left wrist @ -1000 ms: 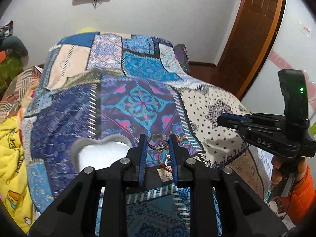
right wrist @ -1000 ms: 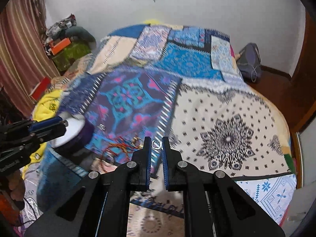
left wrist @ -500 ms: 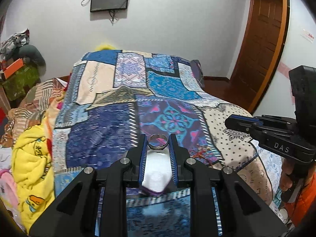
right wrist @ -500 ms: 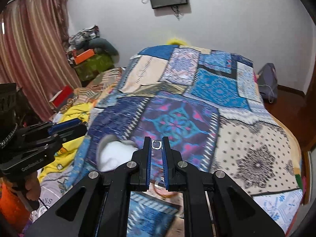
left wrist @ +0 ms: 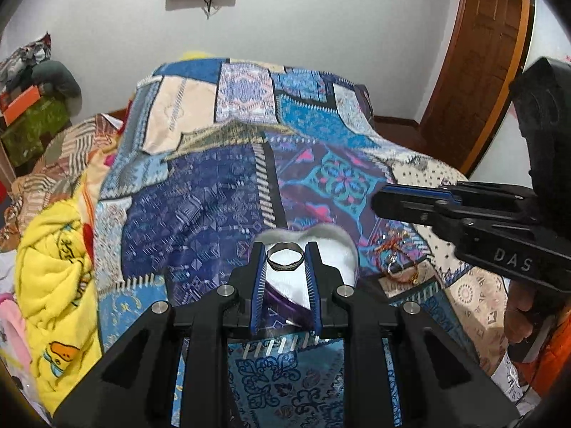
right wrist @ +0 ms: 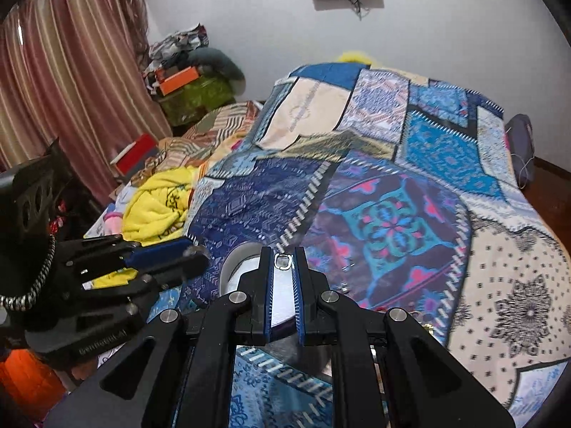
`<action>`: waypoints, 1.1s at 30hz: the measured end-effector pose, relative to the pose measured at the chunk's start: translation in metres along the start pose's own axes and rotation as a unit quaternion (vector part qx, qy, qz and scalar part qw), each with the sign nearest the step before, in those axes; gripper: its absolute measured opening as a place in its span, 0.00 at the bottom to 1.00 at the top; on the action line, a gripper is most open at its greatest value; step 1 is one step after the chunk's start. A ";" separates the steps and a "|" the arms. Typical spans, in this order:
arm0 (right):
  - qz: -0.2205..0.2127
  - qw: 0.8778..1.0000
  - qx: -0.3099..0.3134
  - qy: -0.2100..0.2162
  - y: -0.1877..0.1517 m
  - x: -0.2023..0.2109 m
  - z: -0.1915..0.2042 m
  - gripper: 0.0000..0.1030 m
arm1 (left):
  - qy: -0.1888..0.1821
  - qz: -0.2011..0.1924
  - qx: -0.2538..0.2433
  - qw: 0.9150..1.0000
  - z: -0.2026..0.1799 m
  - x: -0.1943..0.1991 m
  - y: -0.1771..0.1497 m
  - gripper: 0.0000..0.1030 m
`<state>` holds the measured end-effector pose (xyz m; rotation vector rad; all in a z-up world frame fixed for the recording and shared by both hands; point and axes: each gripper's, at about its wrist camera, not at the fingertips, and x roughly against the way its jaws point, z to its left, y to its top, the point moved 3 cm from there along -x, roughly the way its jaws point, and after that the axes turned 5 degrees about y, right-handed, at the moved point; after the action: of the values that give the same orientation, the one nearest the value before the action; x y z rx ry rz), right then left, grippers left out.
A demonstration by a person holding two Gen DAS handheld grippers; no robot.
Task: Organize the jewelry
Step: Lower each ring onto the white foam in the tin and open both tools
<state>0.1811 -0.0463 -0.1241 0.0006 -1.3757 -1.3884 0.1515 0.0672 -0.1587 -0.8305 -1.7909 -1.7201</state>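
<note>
Here the left gripper (left wrist: 284, 262) has its fingers clamped on a wide silver band ring (left wrist: 285, 260), held above the white-lined heart-shaped purple box (left wrist: 335, 260) on the patchwork bed cover (left wrist: 200, 214). The right gripper (right wrist: 283, 262) pinches a small silver ring (right wrist: 283, 261) between nearly closed fingers, over the same box. A tangle of red and gold bangles (left wrist: 398, 260) lies just beside the box.

Both tongs, left (left wrist: 285, 249) and right (right wrist: 283, 254), drawn back over heart-shaped box (left wrist: 332, 260).
</note>
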 end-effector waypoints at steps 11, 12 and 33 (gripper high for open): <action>0.047 0.999 -0.008 0.016 -0.008 -0.036 0.002 0.09 | -0.031 0.029 0.000 0.999 -0.003 -0.027 -0.011 0.20; 0.048 0.999 -0.008 0.017 -0.009 -0.038 0.002 0.09 | -0.033 0.029 -0.001 0.999 -0.004 -0.028 -0.011 0.20; 0.027 1.000 0.010 -0.005 -0.007 -0.025 0.004 0.31 | -0.010 0.020 -0.003 1.000 -0.002 -0.017 -0.007 0.21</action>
<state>0.1836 -0.0288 -0.1441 -0.0291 -1.3881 -1.3309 0.1580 0.0642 -0.1756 -0.8835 -1.7713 -1.6973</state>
